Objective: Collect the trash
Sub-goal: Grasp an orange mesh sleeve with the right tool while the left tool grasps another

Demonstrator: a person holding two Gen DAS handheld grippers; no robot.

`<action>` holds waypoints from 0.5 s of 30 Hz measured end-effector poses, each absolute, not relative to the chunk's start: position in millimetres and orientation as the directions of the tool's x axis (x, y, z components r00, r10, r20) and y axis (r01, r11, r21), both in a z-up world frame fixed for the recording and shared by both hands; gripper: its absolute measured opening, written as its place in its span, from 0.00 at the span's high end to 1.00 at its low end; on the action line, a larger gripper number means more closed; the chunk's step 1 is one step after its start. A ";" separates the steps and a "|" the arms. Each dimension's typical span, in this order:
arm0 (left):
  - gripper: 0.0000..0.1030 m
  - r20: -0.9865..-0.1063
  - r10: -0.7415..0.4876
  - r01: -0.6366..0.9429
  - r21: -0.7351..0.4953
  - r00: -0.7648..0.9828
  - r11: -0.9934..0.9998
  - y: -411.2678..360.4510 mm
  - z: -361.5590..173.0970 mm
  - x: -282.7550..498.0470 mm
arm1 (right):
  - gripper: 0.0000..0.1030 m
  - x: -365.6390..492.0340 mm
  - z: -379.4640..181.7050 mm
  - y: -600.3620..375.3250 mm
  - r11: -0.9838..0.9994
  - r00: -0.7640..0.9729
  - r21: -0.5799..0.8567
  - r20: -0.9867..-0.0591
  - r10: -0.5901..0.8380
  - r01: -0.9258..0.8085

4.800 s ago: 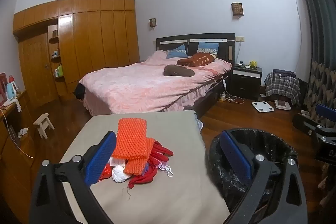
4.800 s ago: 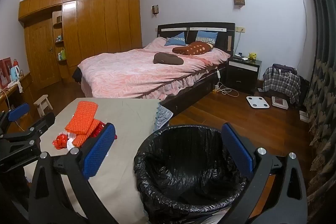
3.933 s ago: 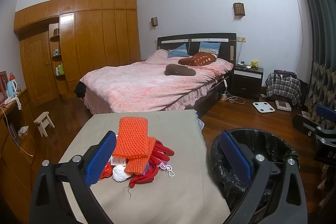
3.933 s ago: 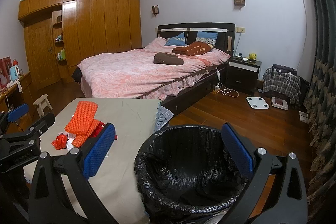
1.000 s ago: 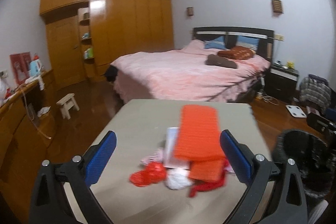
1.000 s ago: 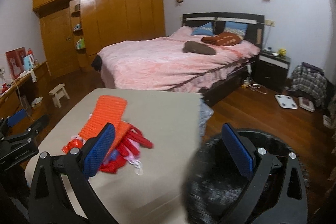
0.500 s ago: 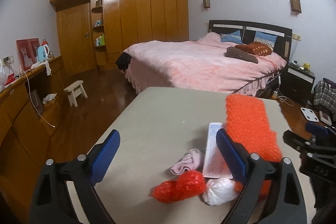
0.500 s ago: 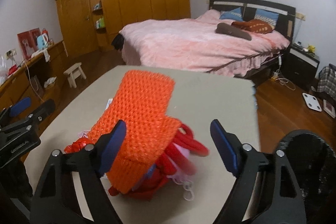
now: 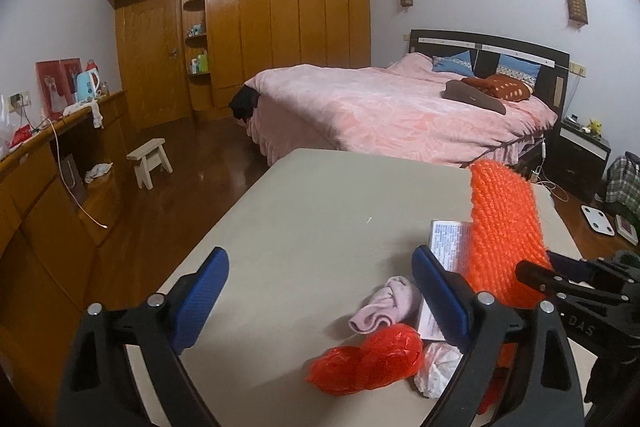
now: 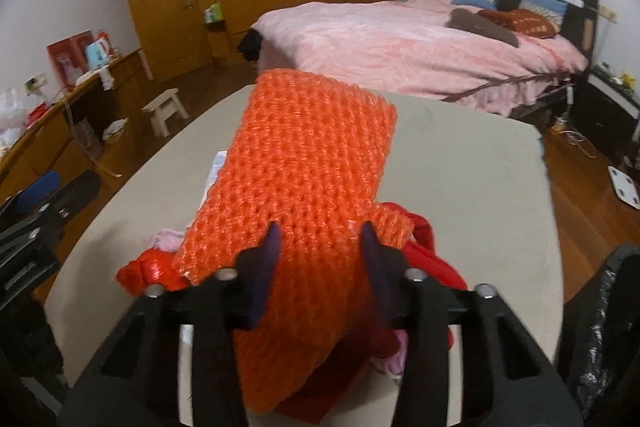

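An orange foam net lies on top of a trash pile on the beige table. My right gripper is closed around the net's near end, its jaws partly drawn in. In the left wrist view the net is at right, with a red plastic wad, a pink cloth, a white crumpled wad and a printed paper box. My left gripper is open and empty above the table, left of the pile. Red material lies under the net.
The black-lined trash bin stands at the table's right edge. A pink bed lies beyond the table. A wooden desk and small stool are at left, a wardrobe behind.
Both grippers swung left from the bin toward the pile. My right gripper moved onto the orange net and its jaws closed in on it. My left gripper shifted left and stayed open.
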State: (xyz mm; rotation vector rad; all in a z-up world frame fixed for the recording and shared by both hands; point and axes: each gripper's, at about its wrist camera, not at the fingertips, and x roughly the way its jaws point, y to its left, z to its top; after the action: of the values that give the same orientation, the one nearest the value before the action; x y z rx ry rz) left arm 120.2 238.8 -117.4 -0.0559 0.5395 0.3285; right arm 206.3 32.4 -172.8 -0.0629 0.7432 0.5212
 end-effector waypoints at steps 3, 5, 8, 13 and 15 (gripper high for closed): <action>0.12 -0.513 0.292 -0.318 0.039 0.807 0.947 235.5 -116.8 120.6 | 0.79 202.8 -167.3 30.5 0.858 0.613 0.140 -0.643 0.459 -0.495; 0.12 -0.512 0.291 -0.314 0.043 0.808 0.948 232.7 -116.4 120.9 | 0.85 201.9 -163.2 28.0 0.845 0.605 0.152 -0.633 0.482 -0.513; 0.12 -0.510 0.289 -0.313 0.040 0.810 0.949 228.6 -112.9 121.5 | 0.88 199.8 -158.4 24.9 0.832 0.604 0.148 -0.621 0.499 -0.535; 0.12 -0.499 0.279 -0.299 0.040 0.820 0.953 220.2 -106.4 117.9 | 0.88 193.6 -143.3 11.0 0.815 0.607 0.195 -0.579 0.544 -0.546; 0.12 -0.496 0.270 -0.287 0.043 0.825 0.957 214.5 -103.7 117.2 | 0.88 190.8 -137.3 6.1 0.811 0.611 0.203 -0.566 0.554 -0.548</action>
State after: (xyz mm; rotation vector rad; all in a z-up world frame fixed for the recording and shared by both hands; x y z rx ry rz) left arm 117.2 214.5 -103.7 -0.0334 0.5220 0.2957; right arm 190.8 6.1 -137.3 0.0100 0.6564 0.6361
